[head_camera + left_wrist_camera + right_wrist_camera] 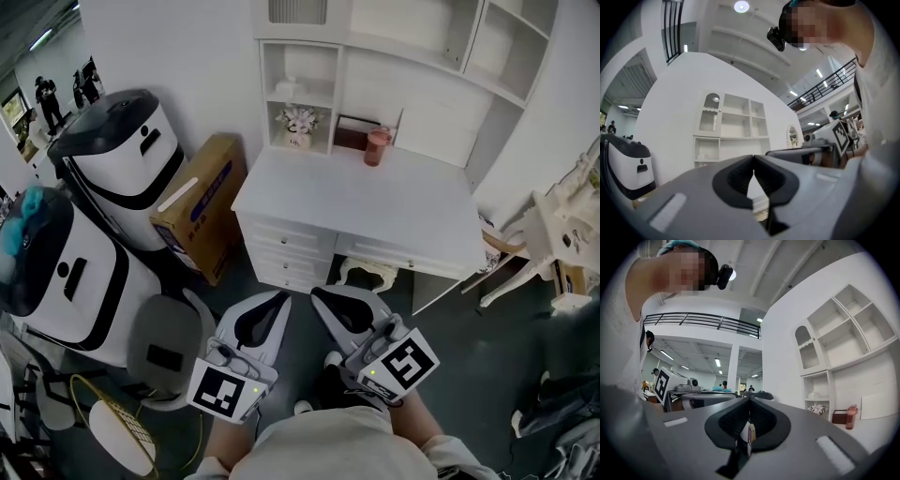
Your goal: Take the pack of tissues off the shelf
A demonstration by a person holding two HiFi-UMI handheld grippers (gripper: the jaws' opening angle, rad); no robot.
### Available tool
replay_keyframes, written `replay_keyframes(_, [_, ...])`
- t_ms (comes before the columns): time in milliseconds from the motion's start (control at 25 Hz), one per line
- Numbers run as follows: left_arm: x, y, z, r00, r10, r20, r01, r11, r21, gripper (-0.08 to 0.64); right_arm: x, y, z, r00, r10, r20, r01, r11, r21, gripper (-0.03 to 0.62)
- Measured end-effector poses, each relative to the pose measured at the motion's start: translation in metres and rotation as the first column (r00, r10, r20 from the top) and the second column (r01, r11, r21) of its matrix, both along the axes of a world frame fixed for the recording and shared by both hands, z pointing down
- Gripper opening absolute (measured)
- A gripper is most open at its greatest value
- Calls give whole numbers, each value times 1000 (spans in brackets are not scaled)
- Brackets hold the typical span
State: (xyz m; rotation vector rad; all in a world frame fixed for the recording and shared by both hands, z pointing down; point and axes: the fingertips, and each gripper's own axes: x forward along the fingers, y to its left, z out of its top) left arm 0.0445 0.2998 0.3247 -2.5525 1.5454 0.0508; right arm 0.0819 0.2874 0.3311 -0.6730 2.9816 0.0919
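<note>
The person wears a pale off-white short-sleeved top (pixel 323 452) and dark shoes (pixel 325 382), with a small black camera (pixel 776 37) on the head. The left gripper (pixel 284 296) and right gripper (pixel 316 293) are grey plastic shells with black ribbed pads. Each carries a white cube (pixel 225 390) printed with black square markers.

The white pack of tissues (pixel 291 88) sits in the shelf (pixel 300 44) cubby's upper level (flowers (pixel 300 120) just below).
</note>
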Motion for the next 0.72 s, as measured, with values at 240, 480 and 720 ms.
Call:
replay_keyframes(240, [1, -56, -3, 1000, -13, -7, 13, 1000, -2, 3, 0, -57, -4, 1000, -10, 1, 10, 1000, 5, 2])
replay_keyframes(480, [8, -109, -9, 1000, -16, -19, 17, 1000, 21, 3, 5, -110, -7, 1000, -26, 6, 26, 1000, 4, 2])
replay_keyframes(720, [20, -152, -10, 999, -31, -12, 31, 999, 20, 2, 15, -154, -8, 999, -48, 16, 48, 999, 3, 2])
